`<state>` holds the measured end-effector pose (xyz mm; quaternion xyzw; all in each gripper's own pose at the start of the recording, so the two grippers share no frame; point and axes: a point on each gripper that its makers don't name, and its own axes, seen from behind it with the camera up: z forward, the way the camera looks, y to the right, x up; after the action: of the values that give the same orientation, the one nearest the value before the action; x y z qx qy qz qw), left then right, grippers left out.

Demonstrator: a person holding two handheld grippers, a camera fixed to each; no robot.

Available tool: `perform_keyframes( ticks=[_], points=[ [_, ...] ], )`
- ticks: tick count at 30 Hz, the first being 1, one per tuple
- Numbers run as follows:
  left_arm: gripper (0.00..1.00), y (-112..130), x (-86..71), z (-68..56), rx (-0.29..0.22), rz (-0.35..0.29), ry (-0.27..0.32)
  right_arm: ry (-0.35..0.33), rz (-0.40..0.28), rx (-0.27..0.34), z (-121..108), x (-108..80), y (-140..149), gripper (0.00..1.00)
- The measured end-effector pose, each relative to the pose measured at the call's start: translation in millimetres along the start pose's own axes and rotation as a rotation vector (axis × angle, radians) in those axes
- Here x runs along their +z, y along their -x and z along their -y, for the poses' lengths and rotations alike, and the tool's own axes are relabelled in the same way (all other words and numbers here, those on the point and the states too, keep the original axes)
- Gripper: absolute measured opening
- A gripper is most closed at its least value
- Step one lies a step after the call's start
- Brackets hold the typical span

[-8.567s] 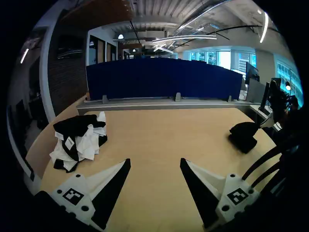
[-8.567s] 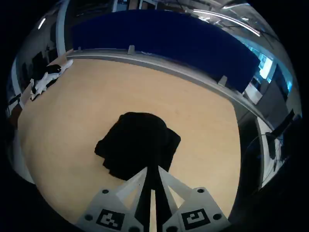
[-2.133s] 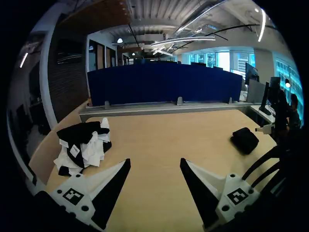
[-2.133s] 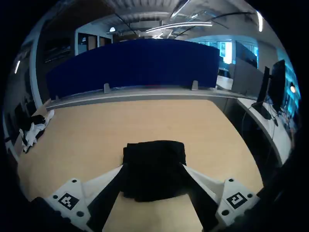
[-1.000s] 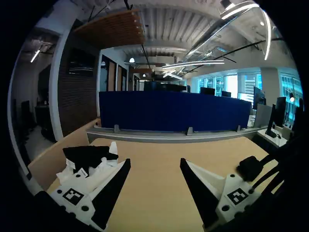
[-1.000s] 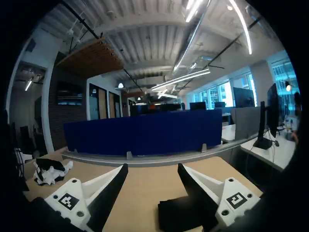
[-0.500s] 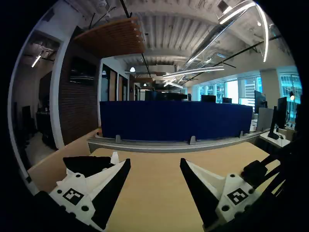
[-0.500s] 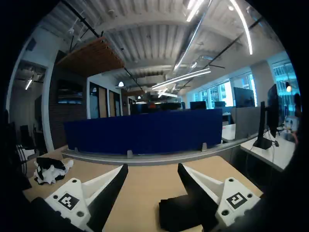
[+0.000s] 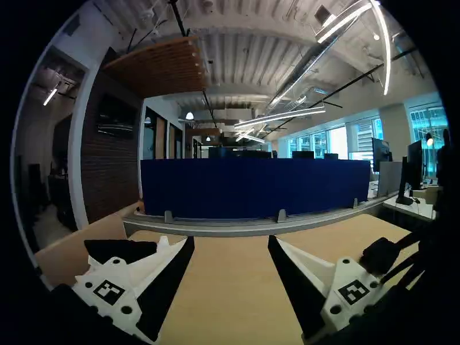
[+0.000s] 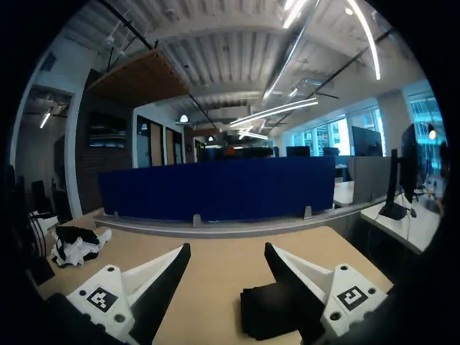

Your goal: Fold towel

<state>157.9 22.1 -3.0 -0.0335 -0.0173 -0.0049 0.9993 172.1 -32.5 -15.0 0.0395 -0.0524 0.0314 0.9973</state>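
A folded black towel (image 10: 265, 310) lies on the wooden table (image 10: 218, 259), just in front of my right gripper (image 10: 226, 253) and partly behind its right finger. That gripper is open and holds nothing. In the left gripper view the same folded towel (image 9: 379, 254) sits at the far right of the table (image 9: 230, 287). My left gripper (image 9: 230, 244) is open and empty too, held low over the table. A heap of black and white cloths (image 10: 77, 244) lies at the table's left end; in the left gripper view this heap (image 9: 118, 249) is partly behind the left finger.
A blue partition (image 9: 253, 187) on a grey rail runs along the table's far edge. A desk with a monitor (image 10: 399, 172) stands to the right. Dark chair backs (image 9: 411, 270) rise at the right edge of the left gripper view.
Both grippers have tilted up, so more ceiling and less table shows. The right gripper, earlier shut over the black towel, has opened and drawn back; the towel now lies free.
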Motion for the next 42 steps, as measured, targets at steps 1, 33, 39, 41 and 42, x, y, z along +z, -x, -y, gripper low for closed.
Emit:
perform_keyframes(
  ticks=[1,33,39,41,42],
  points=[
    [0.95,3.6,0.1,-1.7,-0.004,-0.003,0.003,0.001,0.006,0.002,-0.5,-0.6,2.1,1.0],
    [0.95,109.4,0.8,0.7,-0.001,-0.052,-0.024,0.014,0.074,-0.07,8.8,20.3,40.6,1.0],
    [0.95,127.9,2.7,8.4,-0.001,-0.052,-0.03,0.008,0.078,-0.082,13.7,28.6,49.9,1.0],
    [0.95,134.3,3.5,9.7,0.003,-0.046,-0.031,0.01,0.078,-0.083,14.1,30.7,53.4,1.0],
    [0.95,137.8,3.9,10.4,0.005,-0.043,-0.032,0.01,0.078,-0.083,14.3,31.8,55.3,1.0]
  ],
)
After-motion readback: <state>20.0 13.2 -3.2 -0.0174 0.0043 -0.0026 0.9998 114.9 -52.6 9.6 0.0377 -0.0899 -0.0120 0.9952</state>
